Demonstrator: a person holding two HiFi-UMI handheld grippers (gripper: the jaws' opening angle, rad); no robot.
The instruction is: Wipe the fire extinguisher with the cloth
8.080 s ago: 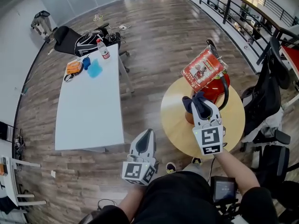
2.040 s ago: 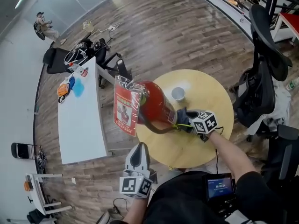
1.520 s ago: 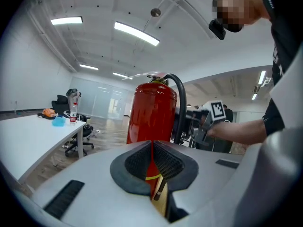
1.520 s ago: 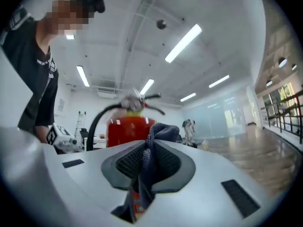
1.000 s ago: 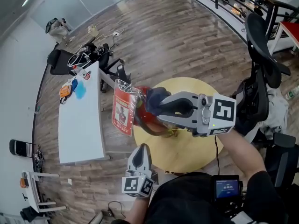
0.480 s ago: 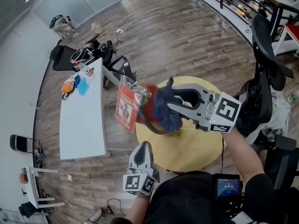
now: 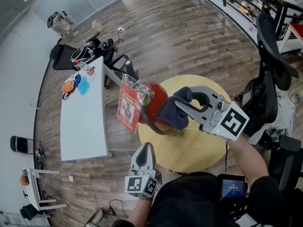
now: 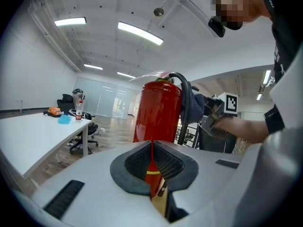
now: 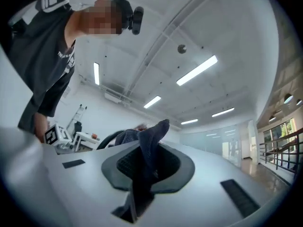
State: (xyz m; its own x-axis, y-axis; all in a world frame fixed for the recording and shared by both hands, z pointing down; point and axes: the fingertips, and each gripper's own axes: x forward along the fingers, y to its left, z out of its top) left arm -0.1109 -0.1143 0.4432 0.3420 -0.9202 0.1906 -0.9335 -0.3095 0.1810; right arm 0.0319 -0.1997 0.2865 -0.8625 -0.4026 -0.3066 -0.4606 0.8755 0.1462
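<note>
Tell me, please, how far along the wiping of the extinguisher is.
Done: the cloth is picked up and clamped in the right tool. In hand: that tool appears to press the cloth against the extinguisher by its hose, on the round table. To do: the rest of the red body; how much is already wiped can't be told. The left tool is shut, empty, low beside the table.

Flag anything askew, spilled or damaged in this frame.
Nothing is spilled or broken. The fire extinguisher stands upright on the round table, with the cloth clamped in the right gripper at its side. Only the crumpled plastic-sleeved tag sticking out near its top looks untidy. The left gripper is shut and empty.
</note>
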